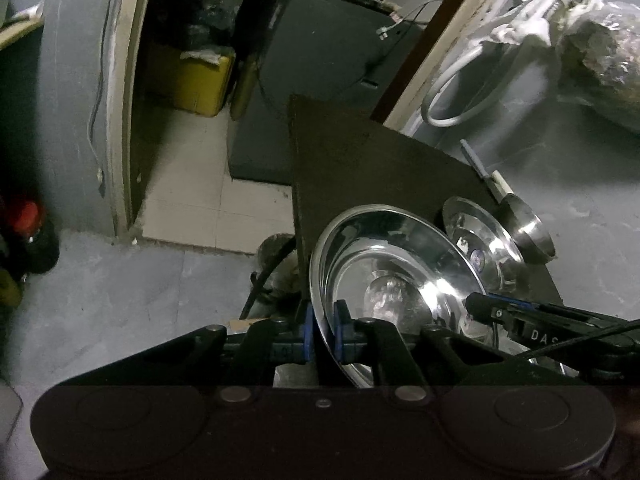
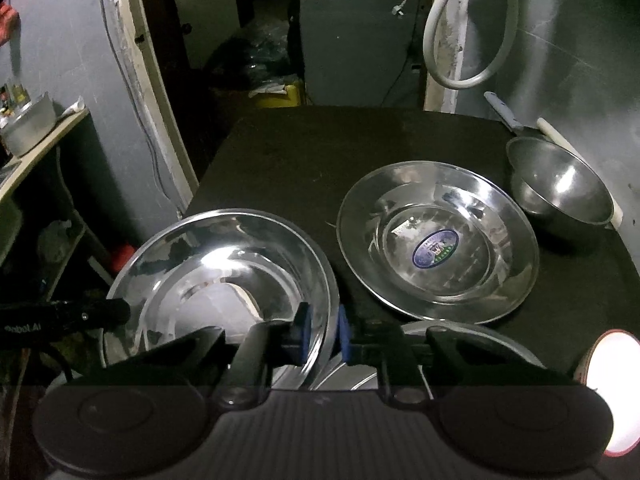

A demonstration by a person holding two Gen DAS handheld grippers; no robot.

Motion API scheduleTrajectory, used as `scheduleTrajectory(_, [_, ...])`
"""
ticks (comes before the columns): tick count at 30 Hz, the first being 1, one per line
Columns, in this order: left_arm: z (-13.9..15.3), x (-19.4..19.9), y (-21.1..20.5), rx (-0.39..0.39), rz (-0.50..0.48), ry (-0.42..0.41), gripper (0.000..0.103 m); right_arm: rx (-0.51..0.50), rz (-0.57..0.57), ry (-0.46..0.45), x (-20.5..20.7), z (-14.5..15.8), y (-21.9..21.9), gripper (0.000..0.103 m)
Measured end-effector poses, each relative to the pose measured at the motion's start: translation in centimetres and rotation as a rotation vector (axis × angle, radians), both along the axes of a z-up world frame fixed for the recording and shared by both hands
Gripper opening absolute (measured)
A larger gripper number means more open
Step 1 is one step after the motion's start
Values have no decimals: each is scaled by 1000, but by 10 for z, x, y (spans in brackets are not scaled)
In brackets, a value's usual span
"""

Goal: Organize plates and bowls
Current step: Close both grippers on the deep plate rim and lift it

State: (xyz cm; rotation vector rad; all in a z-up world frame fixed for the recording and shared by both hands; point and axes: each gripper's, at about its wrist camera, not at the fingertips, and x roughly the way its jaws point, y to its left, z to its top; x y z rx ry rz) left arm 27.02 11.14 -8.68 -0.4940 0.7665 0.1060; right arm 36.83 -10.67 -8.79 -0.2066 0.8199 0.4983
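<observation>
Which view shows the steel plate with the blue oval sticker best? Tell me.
The right wrist view: the steel plate with the blue oval sticker lies whole and unobstructed on the dark table. The left wrist view shows only part of it, behind the held plate.

A shiny steel plate (image 2: 224, 276) hangs tilted at the dark table's (image 2: 312, 152) near left corner. A second steel plate (image 2: 436, 240), bearing a blue oval sticker, lies flat on the table. A small steel bowl (image 2: 560, 188) sits upright at the table's right edge.
</observation>
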Motion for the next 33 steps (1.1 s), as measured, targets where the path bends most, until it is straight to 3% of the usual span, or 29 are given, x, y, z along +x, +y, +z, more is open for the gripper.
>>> scheduleTrajectory(9, [26,4,-27,34,-67,-30,11,74,-43,-52,-18,21,-23,16])
scheduleTrajectory(16, [34,18,-70,39,-183,-36,11,108,-150,-74,-33,34,-70,16])
scheduleTrajectory(24, [25,28,-118,58,-309,-8,11,63,-288,-97,-58,36,-121,16])
scheduleTrajectory(33, [16,34,-139,123,-365,27,11,39,-358,-90,-71,25,-142,17])
